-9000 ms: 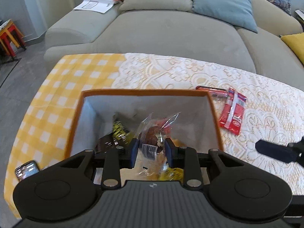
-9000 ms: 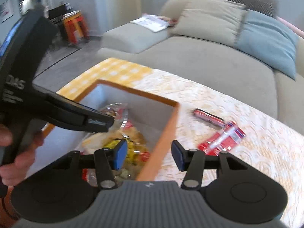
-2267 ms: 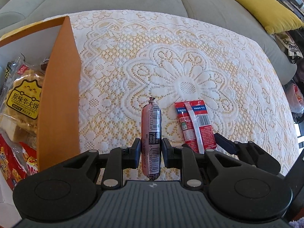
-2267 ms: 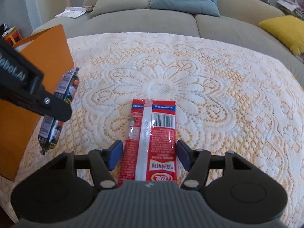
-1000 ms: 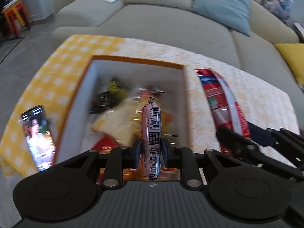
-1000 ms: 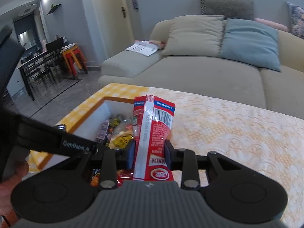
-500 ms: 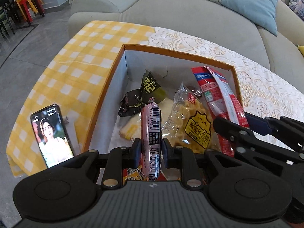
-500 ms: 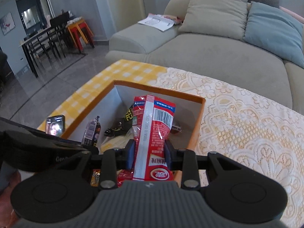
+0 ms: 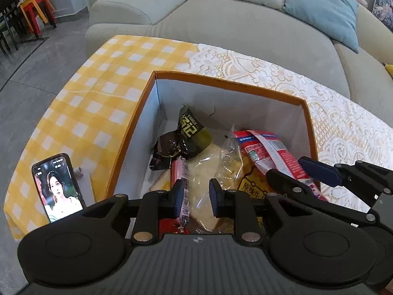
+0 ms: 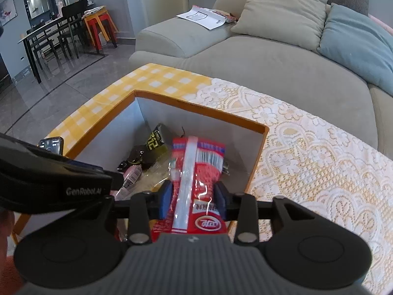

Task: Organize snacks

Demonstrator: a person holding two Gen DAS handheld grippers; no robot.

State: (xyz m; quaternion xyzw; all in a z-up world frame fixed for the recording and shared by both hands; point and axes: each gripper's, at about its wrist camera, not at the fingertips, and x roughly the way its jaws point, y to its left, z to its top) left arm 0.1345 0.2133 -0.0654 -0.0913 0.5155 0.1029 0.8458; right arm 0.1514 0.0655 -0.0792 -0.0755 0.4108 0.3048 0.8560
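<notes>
An orange box (image 9: 221, 81) with white walls holds several snacks. My left gripper (image 9: 196, 198) hangs over its near side, jaws apart. The pink sausage (image 9: 179, 169) leans by the left pad, free of the right one, over a clear bread bag (image 9: 203, 167). My right gripper (image 10: 194, 198) is over the box too, its jaws opening. The red packet (image 10: 196, 164) sits loosely between them, blurred and tipping forward onto the snacks. From the left wrist camera, the red packet (image 9: 265, 145) lies slanted between the right gripper's fingers (image 9: 316, 169).
A phone (image 9: 57, 186) with a lit screen stands left of the box on the yellow checked cloth (image 9: 98, 86). White lace cloth (image 9: 343, 127) covers the table to the right. A grey sofa (image 9: 245, 24) runs behind the table. A dark green packet (image 9: 189, 127) lies at the box's back.
Both grippers came over the box and sank a little. The sausage has slipped from the middle of the left jaws to the left pad. The red packet has tipped forward from upright.
</notes>
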